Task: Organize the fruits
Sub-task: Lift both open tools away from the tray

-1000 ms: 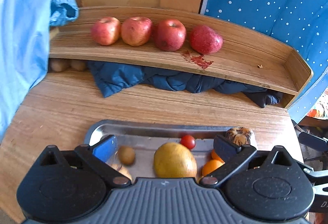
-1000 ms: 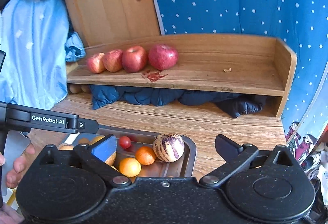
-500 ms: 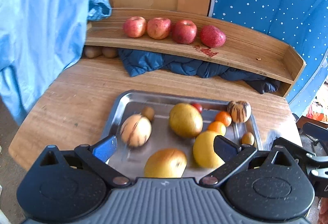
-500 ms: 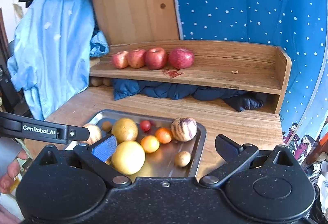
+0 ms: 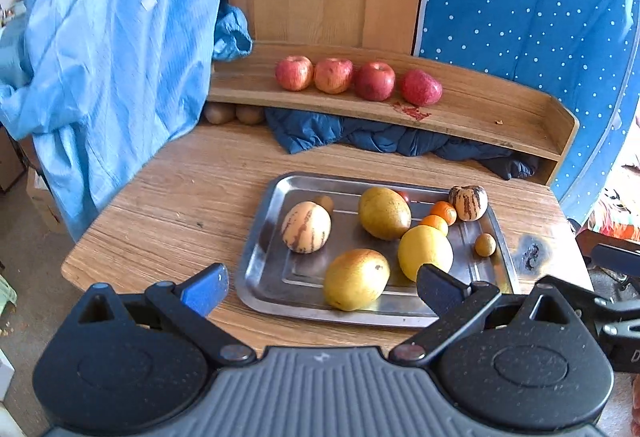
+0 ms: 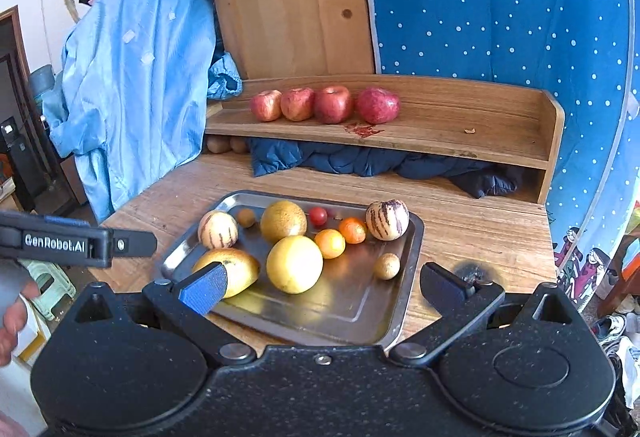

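A steel tray point(image 5: 260, 237) point(image 6: 404, 301) on the wooden table holds several fruits: two striped melons point(image 5: 306, 226) point(image 6: 387, 219), a yellow round fruit point(image 5: 425, 252) point(image 6: 294, 263), a mango point(image 5: 356, 279) point(image 6: 230, 271), a green-yellow pear point(image 5: 384, 212), two small oranges point(image 6: 352, 229), a cherry tomato point(image 6: 317, 215). Several red apples point(image 5: 334, 75) point(image 6: 332, 104) stand in a row on the wooden shelf point(image 5: 480, 113) point(image 6: 460, 125). My left gripper point(image 5: 322, 287) is open near the tray's front edge, empty. My right gripper point(image 6: 320, 289) hangs open over the tray's near side, empty.
A dark blue cloth point(image 5: 380, 139) is stuffed under the shelf, with two brown fruits point(image 5: 234, 113) beside it. A light blue garment point(image 5: 104, 49) hangs at the left. A dark burn mark point(image 5: 530, 255) lies right of the tray. A hand point(image 6: 10, 317) holds the left gripper's body.
Both grippers have pulled back and up from the tray, so the whole tray and table now show. Both stay open and empty.
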`<control>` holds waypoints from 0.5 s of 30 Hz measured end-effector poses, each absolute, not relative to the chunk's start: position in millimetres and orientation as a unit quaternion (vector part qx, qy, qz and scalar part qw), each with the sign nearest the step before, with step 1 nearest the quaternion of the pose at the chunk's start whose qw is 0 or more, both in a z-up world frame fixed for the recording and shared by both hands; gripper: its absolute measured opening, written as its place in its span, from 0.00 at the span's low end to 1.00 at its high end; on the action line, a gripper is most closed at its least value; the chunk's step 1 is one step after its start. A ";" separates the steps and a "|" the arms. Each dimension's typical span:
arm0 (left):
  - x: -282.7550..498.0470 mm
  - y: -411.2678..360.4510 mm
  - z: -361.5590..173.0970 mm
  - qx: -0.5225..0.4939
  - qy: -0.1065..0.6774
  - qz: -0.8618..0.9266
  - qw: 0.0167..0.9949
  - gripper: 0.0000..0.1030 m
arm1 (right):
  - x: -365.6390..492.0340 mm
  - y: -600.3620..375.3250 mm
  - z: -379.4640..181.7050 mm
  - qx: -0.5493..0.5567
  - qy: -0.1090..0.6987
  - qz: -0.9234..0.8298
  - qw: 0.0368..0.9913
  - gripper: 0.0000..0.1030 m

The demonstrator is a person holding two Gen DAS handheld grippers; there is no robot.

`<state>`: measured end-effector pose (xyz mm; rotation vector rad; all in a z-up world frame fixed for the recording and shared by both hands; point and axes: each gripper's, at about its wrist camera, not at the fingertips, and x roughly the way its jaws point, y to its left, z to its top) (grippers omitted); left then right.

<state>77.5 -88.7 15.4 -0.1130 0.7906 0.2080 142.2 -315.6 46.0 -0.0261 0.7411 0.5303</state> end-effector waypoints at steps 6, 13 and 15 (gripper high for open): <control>68.5 -83.0 7.9 -0.069 0.389 0.088 0.914 0.99 | 130.5 -312.4 45.5 -0.014 0.361 0.241 0.901 0.99; 59.6 -72.1 -0.3 -0.056 0.406 0.065 0.910 0.99 | 118.1 -303.7 41.6 -0.007 0.376 0.206 0.904 0.99; 59.3 -67.2 -2.5 -0.059 0.409 0.060 0.909 0.99 | 115.2 -299.4 38.4 -0.009 0.382 0.200 0.902 0.99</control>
